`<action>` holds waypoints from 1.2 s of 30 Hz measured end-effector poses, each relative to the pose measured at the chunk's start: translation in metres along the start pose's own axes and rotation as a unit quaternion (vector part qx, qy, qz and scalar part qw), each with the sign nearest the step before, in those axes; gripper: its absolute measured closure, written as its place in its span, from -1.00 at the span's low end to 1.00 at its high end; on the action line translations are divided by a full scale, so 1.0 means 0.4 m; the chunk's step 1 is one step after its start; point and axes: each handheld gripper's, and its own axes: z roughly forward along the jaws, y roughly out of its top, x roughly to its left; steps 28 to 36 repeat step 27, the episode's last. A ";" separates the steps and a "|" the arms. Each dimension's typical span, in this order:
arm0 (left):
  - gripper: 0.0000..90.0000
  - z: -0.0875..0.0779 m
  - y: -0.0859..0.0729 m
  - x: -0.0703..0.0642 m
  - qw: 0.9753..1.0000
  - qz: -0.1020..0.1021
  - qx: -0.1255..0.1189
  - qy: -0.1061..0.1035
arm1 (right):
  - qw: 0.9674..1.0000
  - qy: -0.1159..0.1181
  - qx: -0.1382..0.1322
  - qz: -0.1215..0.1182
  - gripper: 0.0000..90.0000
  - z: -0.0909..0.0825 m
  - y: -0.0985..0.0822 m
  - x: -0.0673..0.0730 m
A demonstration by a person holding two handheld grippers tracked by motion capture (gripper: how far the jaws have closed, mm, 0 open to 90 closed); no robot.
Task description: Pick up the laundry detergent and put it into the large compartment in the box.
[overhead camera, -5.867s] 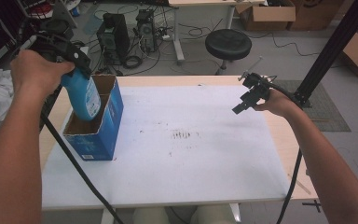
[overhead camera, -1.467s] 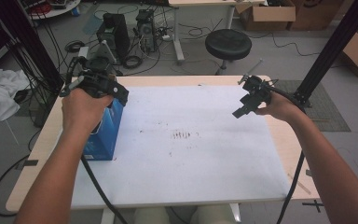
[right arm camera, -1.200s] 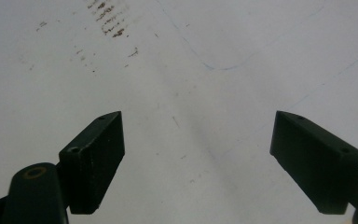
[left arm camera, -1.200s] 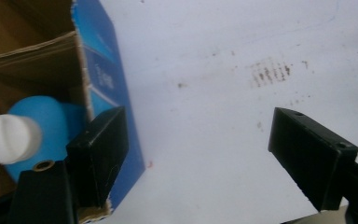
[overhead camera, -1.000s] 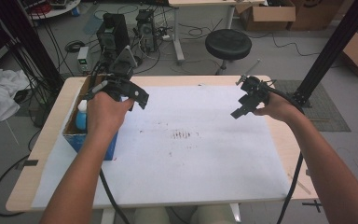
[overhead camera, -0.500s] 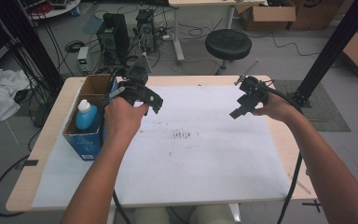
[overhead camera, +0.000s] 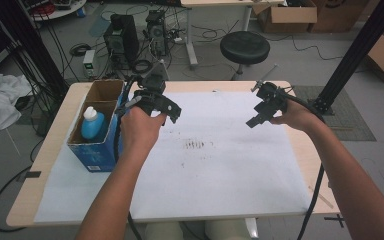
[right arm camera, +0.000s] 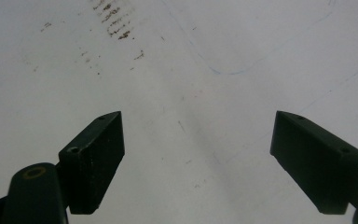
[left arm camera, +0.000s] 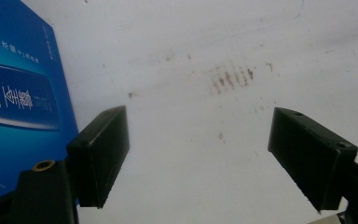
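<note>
Since the earlier frames the left gripper has let go of the blue bottle and drifted away from the box toward the table's middle; its jaws now gape wide and empty over the white sheet. The bottle stands upright in the near compartment of the blue carton, at about nine o'clock from that gripper. The right gripper has barely shifted, at roughly two o'clock on the table, jaws likewise spread wide with nothing between them. Bare sheet lies open between both tools, marked by brown smudges. Beyond the far edge sit a black stool and computer towers on grey floor.
</note>
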 end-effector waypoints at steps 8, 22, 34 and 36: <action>-0.52 0.002 -0.007 0.008 1.000 -0.007 -0.005 -0.007 | 1.000 0.000 0.002 -0.003 -0.61 0.003 0.003 0.006; -0.52 0.005 -0.004 -0.001 1.000 -0.005 -0.006 -0.013 | 1.000 -0.002 0.005 0.002 -0.61 -0.001 0.000 0.007; -0.51 0.004 -0.005 -0.001 1.000 -0.002 -0.005 -0.013 | 1.000 -0.002 0.003 0.000 -0.61 -0.003 0.000 0.009; -0.51 0.004 -0.005 -0.001 1.000 -0.002 -0.005 -0.013 | 1.000 -0.002 0.003 0.000 -0.61 -0.003 0.000 0.009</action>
